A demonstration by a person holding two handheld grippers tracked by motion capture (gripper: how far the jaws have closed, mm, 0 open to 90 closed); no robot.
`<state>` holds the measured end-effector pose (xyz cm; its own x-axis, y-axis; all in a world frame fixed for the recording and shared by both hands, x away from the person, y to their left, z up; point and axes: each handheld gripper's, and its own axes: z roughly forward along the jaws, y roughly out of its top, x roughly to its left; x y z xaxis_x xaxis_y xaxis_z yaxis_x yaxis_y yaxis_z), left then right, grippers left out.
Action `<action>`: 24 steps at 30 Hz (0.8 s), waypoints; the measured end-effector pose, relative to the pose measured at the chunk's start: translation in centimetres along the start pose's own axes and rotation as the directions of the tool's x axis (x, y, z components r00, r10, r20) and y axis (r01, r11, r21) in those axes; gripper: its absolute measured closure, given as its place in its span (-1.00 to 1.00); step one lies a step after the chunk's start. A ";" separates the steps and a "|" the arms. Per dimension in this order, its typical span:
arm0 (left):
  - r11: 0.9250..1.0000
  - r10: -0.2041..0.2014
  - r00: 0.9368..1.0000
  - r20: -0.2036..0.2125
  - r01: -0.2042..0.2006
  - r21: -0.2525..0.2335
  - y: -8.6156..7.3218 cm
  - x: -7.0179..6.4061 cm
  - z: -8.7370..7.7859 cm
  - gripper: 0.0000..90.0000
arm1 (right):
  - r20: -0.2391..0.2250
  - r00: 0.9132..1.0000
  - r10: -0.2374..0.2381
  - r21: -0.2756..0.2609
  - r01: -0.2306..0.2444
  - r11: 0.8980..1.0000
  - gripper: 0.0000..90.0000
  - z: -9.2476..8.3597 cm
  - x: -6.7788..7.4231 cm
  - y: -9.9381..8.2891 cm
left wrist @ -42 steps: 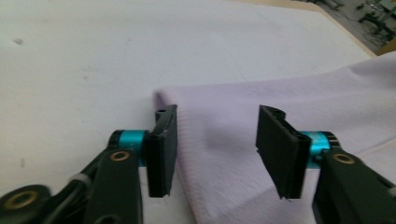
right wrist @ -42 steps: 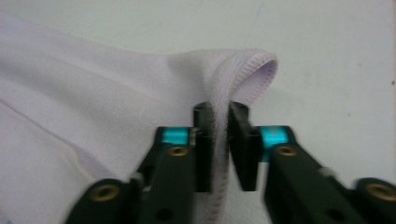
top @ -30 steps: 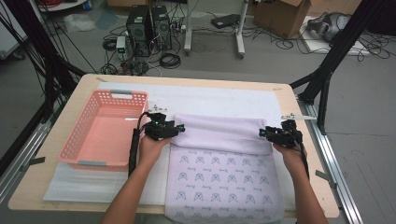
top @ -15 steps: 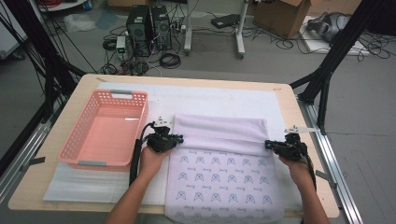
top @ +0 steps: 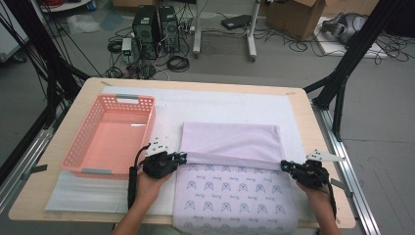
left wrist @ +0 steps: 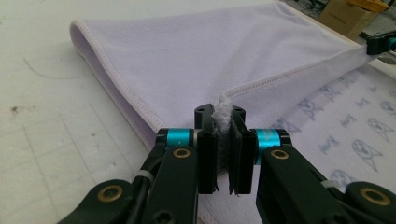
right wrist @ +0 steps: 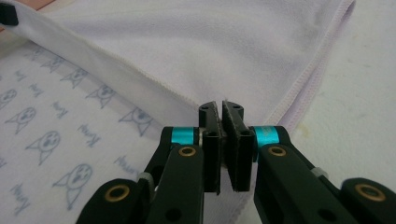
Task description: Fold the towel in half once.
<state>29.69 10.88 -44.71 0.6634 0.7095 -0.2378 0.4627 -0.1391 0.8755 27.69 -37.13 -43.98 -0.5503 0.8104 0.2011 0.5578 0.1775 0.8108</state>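
Observation:
A pale lilac towel [top: 230, 139] with a cat print on its upper face [top: 235, 196] lies on the white mat. Its far part is folded over toward the person, plain side up. My left gripper [top: 182, 157] is shut on the left corner of the folded-over edge. Its jaws have just been closing, and the cloth [left wrist: 210, 56] bunches between the pads of that gripper [left wrist: 220, 114]. My right gripper [top: 285, 166] is shut on the right corner of the towel [right wrist: 187, 46], which is pinched in its jaws [right wrist: 220, 112]. The edge hangs taut between both grippers.
A pink plastic basket [top: 121, 99] stands empty at the left of the table [top: 63, 196], close to the left hand. A white mat [top: 220, 105] covers the middle. Black frame posts, cables and computers stand on the floor beyond the far edge.
Both hands have come toward the person and lower, drawing the towel's edge over the printed face. The folded-over plain part has grown wider.

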 end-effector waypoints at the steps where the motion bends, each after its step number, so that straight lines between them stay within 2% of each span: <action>1: 1.000 0.001 1.000 0.004 -0.001 0.000 -0.2 -0.1 -0.1 0.85 | 0.000 1.000 -0.001 -0.002 0.001 1.000 0.90 -0.2 0.2 -0.1; 5: 1.000 0.012 1.000 0.014 -0.011 -0.009 -0.9 -1.0 -0.7 0.84 | 0.001 1.000 -0.018 -0.022 0.018 1.000 0.90 -1.4 1.0 -0.6; 10: 0.999 0.041 0.999 0.021 -0.040 -0.028 -1.6 -1.9 -2.0 0.84 | 0.015 0.999 -0.043 -0.012 0.044 0.999 0.90 -2.6 2.1 -1.6; 17: 0.999 0.039 0.999 0.034 -0.037 -0.040 -2.4 -2.8 -3.3 0.83 | 0.015 0.998 -0.057 -0.024 0.057 0.998 0.90 -3.7 2.7 -2.2; 24: 0.998 0.043 0.999 0.023 -0.042 -0.039 -3.2 -4.0 -4.1 0.83 | 0.010 0.998 -0.063 -0.021 0.064 0.998 0.90 -4.8 3.4 -3.1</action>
<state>23.12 11.34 -44.79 0.6962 0.6866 -0.2094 0.4110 -0.1421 0.9005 21.06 -37.59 -43.20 -0.5785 0.8029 0.1439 0.5084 0.2169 0.8334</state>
